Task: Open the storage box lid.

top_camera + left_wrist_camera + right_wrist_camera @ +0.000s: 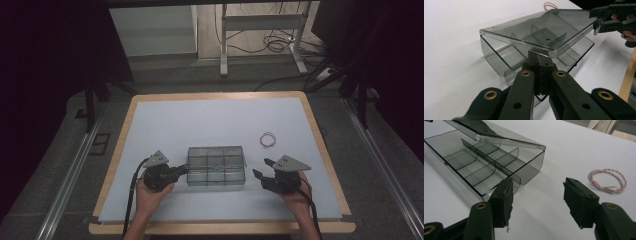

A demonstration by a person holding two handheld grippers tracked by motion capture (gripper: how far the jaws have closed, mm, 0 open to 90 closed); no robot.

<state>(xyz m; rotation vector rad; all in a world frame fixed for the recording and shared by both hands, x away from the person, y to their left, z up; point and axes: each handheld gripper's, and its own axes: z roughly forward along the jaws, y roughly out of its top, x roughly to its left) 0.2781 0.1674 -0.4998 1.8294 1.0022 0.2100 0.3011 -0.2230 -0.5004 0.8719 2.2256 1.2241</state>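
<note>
Smoky clear plastic sits pinched in my left gripper (pixel 541 65) fingers: the organizer box (pixel 216 168) wall, near the tabletop (pixel 210 120) front edge. My right gripper (pixel 537 202) fingers gape empty beside it, pink cord loop (pixel 607 180) nearby.

Dim, dark-edged, soft overhead light.

A white-topped table (pixel 215 120) carries a smoky compartment box (pixel 216 168) and a pink cord loop (pixel 268 140).
</note>
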